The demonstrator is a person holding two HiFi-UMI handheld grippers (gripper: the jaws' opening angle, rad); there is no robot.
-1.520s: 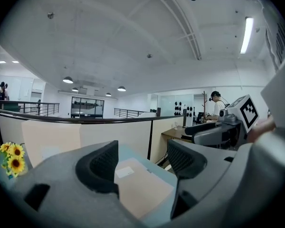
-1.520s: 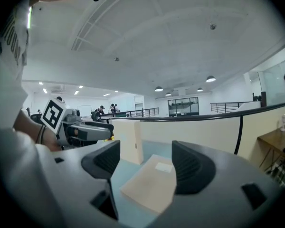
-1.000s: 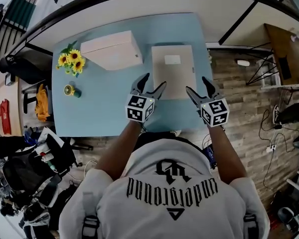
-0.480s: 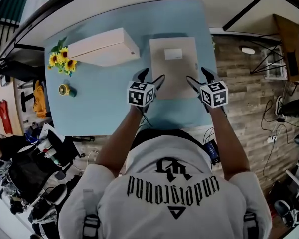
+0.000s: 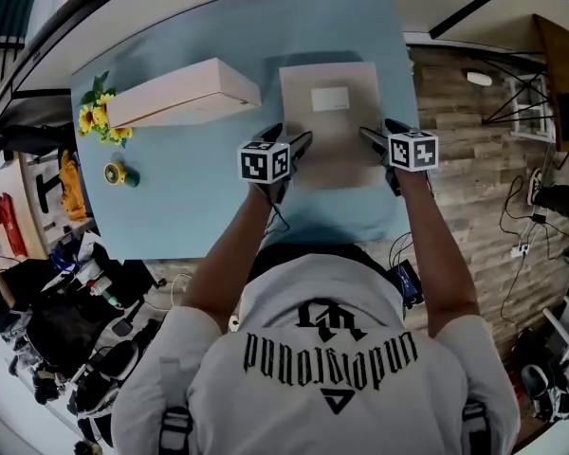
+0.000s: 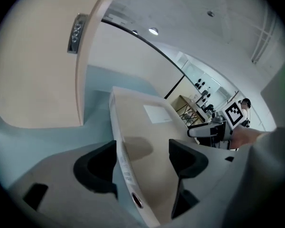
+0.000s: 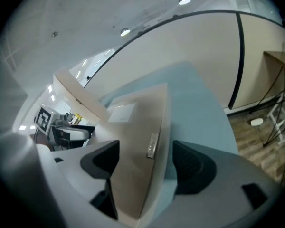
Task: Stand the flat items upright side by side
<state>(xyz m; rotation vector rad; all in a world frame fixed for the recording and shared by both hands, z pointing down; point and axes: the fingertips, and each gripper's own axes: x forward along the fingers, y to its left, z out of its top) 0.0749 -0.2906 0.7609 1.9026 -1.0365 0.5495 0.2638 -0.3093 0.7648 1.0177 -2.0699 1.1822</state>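
My left gripper [image 5: 286, 137] jaws have just been opening, spread over the flat box's [image 5: 330, 126] left edge. Right gripper [image 5: 381, 131] jaws spread over its right edge, not pinching.

A pale blue counter [image 5: 190, 197] stands on a grey-brown wood-plank floor [image 5: 465, 159]; beyond it runs a cream wall [image 7: 194, 46] crossed by a black rail [image 7: 241, 56]; a brown wooden desk [image 5: 564, 74] sits off to the right; round ceiling lights [image 6: 153, 31] glow overhead; dark bags and shoes [image 5: 57, 320] clutter the floor at the left.
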